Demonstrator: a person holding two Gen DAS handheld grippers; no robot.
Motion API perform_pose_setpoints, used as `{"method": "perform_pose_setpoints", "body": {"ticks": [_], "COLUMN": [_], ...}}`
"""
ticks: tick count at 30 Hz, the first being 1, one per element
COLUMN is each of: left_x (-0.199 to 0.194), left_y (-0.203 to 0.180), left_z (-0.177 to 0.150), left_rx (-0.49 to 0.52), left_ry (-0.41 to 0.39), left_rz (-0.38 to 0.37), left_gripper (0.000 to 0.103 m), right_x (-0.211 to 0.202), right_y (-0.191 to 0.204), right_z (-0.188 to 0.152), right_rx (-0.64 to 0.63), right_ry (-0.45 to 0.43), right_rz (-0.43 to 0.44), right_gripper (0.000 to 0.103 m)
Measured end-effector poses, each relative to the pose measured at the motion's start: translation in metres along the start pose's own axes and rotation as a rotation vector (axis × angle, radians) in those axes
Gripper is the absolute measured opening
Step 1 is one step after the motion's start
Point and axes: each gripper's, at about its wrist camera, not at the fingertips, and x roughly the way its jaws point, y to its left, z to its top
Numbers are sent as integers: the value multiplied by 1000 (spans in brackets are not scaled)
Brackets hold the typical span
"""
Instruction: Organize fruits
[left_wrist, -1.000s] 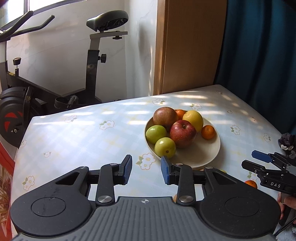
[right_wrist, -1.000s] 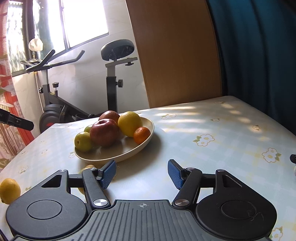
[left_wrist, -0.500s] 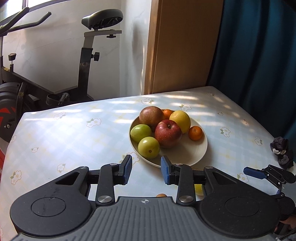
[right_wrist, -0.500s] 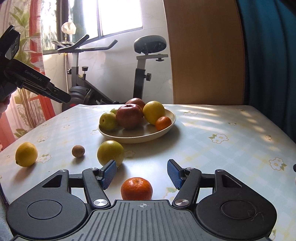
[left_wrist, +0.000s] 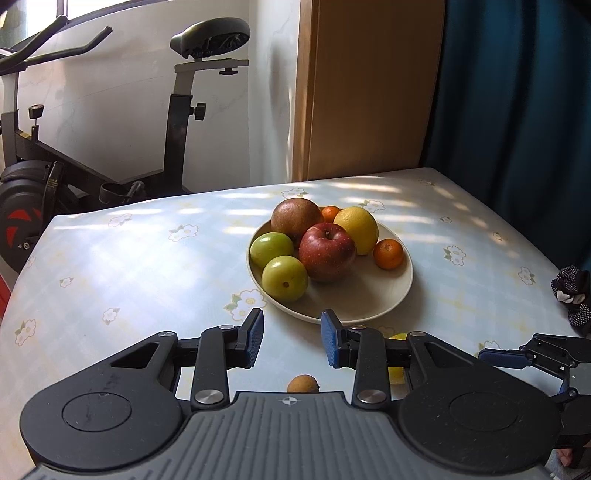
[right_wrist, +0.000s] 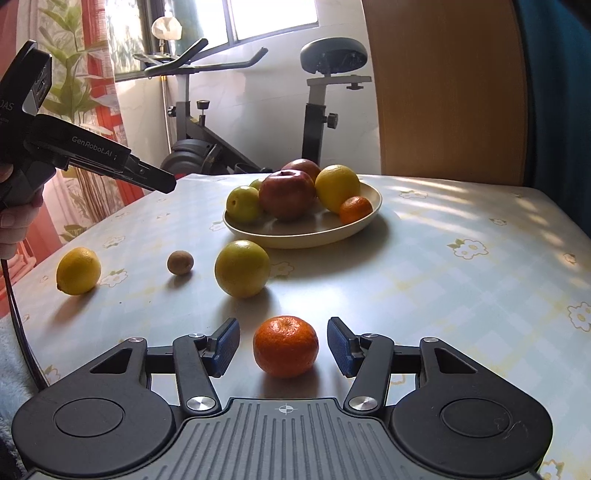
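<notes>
On the table (right_wrist: 461, 295), left to right, lie a lemon (right_wrist: 78, 271), a kiwi (right_wrist: 180, 262), a larger yellow fruit (right_wrist: 242, 268) and a mandarin (right_wrist: 285, 346), all short of the plate (right_wrist: 306, 234). The mandarin sits squarely between the spread fingers of the right gripper (right_wrist: 283, 347), untouched and round, so no axis matters. The left gripper (left_wrist: 291, 341), also spread and empty, faces the plate; its view shows only the kiwi and a yellow sliver.
</notes>
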Motion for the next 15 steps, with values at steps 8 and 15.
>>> {"method": "perform_pose_setpoints", "body": {"ticks": [8,15], "left_x": [-1,5], "left_y": [-5,-19], "left_z": [-24,-41], "left_rx": [-79,-48], "left_ry": [15,41], "left_rz": [0,1], "left_gripper": [37,37], "right_x": [1,1], "right_y": [-5,-8], "right_z": [-1,-2], "right_rx": [19,37], "right_ry": [16,17], "right_rz": [30,35], "right_gripper": [46,44]}}
